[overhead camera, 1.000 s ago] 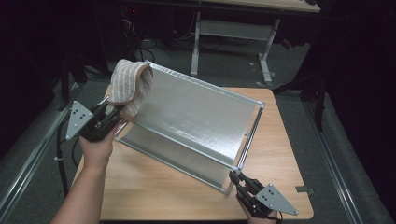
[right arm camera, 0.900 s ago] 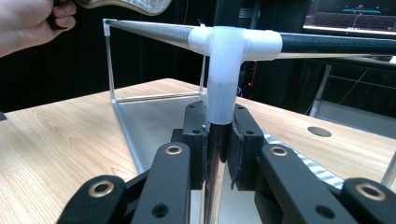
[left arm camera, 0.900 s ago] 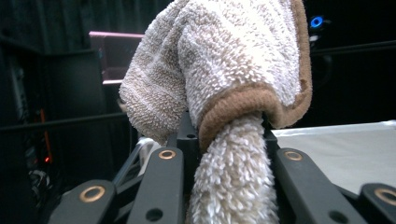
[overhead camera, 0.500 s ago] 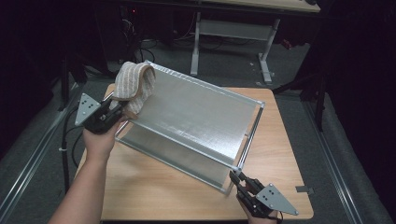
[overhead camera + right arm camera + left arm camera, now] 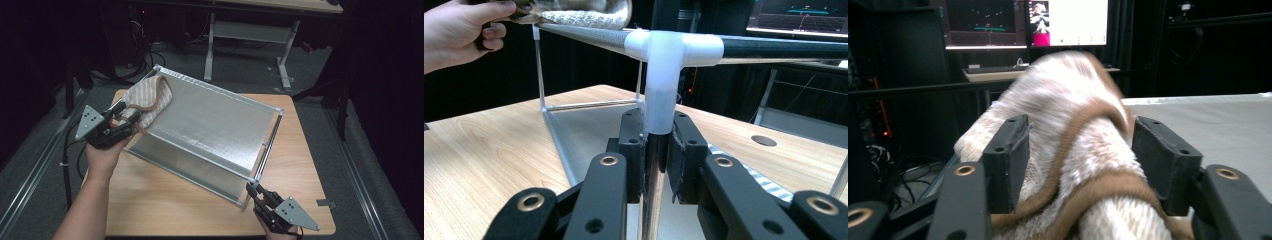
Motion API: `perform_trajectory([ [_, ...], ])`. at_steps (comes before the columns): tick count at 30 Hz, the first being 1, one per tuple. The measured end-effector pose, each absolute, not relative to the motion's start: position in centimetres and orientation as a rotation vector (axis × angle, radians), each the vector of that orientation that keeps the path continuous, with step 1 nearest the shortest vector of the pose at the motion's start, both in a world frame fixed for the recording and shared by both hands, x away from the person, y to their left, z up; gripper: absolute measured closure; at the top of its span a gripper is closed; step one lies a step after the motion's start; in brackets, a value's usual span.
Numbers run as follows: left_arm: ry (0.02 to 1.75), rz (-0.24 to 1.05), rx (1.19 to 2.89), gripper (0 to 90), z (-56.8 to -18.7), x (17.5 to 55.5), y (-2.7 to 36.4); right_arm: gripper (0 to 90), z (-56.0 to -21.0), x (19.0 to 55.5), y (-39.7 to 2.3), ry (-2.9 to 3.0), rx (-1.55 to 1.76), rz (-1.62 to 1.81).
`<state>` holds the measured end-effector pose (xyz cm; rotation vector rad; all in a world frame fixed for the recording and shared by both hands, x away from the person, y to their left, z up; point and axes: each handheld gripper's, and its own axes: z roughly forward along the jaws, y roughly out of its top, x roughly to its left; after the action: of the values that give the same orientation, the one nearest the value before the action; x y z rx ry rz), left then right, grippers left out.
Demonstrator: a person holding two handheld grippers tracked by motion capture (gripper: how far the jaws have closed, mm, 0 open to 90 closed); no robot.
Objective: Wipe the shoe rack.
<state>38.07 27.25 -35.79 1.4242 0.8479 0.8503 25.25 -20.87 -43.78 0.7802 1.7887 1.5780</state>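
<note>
Since the earlier frames your left gripper [image 5: 117,131] has been sliding rightward and a little down in the high view, dragging the towel [image 5: 147,97] further onto the upper left corner of the metal rack [image 5: 215,125]; your right gripper [image 5: 260,197] has been staying put at the lower right corner.

You are now holding the towel bunched, most of it resting on the rack's top sheet, with a brown-edged fold trailing back into your left jaws. In the left gripper view the jaws are standing apart around a thick roll of towel [image 5: 1083,165], pads touching the cloth on both sides, so they are gripping it loosely rather than closing fully. The towel is running straight ahead from those jaws, its long axis pointing away from you toward the flat grey sheet at the right of that view.

In the right gripper view your right jaws are clamping the rack's vertical post [image 5: 655,165] just below the white corner joint [image 5: 671,47], steadying the frame on the tabletop [image 5: 165,195].

What the coming move is turning on, I judge: the bare sheet is lying to the right and below the towel in the high view, along the rack's long diagonal. Your left hand [image 5: 102,152] is the nearer one, and pulling along that diagonal would be spreading the cloth.
</note>
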Motion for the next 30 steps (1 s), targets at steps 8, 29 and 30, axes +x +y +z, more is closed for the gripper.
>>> perform_trajectory([
  [8, 0.851, 0.866, 1.378, 35.4, -35.3, 38.4, 26.7, 78.9, -43.8, 25.2, -20.9, 1.786, 0.776, 1.573],
  [29, 0.861, 0.896, 1.370, 67.4, -37.8, 39.7, 25.7, 78.7, -43.8, 25.2, -20.9, 1.785, 0.779, 1.578],
  [30, 0.861, 0.899, 1.369, 68.8, -37.8, 39.7, 25.7, 78.7, -43.8, 25.2, -20.9, 1.785, 0.779, 1.578],
])
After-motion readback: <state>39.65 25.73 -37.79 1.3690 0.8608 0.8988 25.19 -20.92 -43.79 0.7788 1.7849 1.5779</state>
